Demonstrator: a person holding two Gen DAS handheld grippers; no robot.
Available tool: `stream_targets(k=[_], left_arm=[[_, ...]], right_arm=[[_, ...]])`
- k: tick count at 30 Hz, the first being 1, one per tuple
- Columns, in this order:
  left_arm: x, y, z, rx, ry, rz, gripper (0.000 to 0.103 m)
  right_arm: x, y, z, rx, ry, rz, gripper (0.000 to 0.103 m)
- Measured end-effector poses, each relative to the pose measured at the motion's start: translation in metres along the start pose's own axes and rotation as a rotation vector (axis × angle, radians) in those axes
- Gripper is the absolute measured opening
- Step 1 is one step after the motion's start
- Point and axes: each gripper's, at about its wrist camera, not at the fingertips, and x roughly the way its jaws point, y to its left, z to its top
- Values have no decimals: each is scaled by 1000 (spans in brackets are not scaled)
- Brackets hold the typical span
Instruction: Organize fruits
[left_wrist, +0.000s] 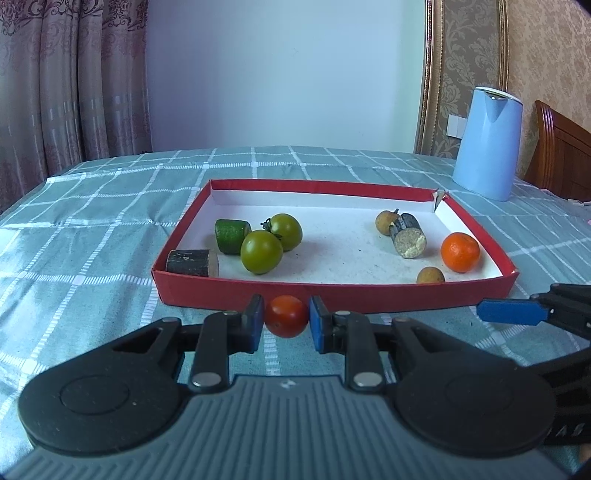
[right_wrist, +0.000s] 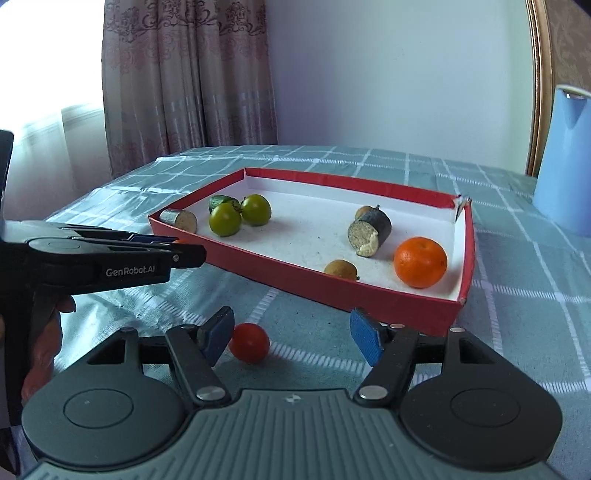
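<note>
Between the blue pads of my left gripper (left_wrist: 286, 318), seen through the left wrist camera, sat a red tomato (left_wrist: 286, 316), pinched on both sides just in front of the near wall of the red tray (left_wrist: 332, 296). Whether the fruit was lifted off the checked tablecloth (left_wrist: 92, 240) I could not tell. Inside the tray, toward its left end, lay a cucumber piece (left_wrist: 231, 236), two green tomatoes (left_wrist: 261, 252) (left_wrist: 285, 232) touching each other, and a dark cut cylinder (left_wrist: 192, 263) in the near left corner. Toward the right end lay a second dark cylinder (left_wrist: 407, 235), a small brown fruit (left_wrist: 386, 222) behind it, another brown fruit (left_wrist: 430, 275) by the near wall, and an orange (left_wrist: 460, 252). A blue jug (left_wrist: 487, 142) stood on the cloth beyond the tray's far right corner. One blue pad of my right gripper (left_wrist: 511, 312) entered from the right edge.

Through the right wrist camera, my right gripper (right_wrist: 291, 338) was spread wide and held nothing. A second red tomato (right_wrist: 249, 342) rested on the cloth just beside its left pad (right_wrist: 218, 338), well apart from the other pad. My left gripper (right_wrist: 173, 245) appeared side-on at the left, with a sliver of red at its tips. The tray (right_wrist: 332, 291) lay beyond, the orange (right_wrist: 420, 262) in its near right corner and the green tomatoes (right_wrist: 225, 219) at its far left.
</note>
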Motion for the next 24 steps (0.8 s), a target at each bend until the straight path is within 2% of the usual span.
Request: stream_targets(k=[9, 11, 15, 16, 17, 18, 19, 24], left_arm=[[1, -1, -1, 9, 0, -2, 24], [0, -2, -1, 11, 0, -2, 24], [1, -2, -1, 12, 2, -3, 24], [0, -3, -1, 13, 1, -3, 24], [0, -3, -1, 15, -2, -2, 24], [-1, -3, -1, 16, -4, -2, 24], [-1, -3, -1, 18, -5, -2, 24], [-1, -4, -2, 24, -10, -3, 24]], right_arm=[[5, 16, -2, -70, 37, 15, 64], [8, 18, -3, -83, 67, 26, 52], [7, 20, -4, -92, 61, 28, 48], [8, 19, -4, -85, 63, 36, 43], [8, 18, -3, -79, 65, 37, 33], [8, 17, -3, -74, 66, 34, 31], [8, 17, -4, -69, 66, 28, 25], [7, 11, -3, -37, 57, 3, 23]])
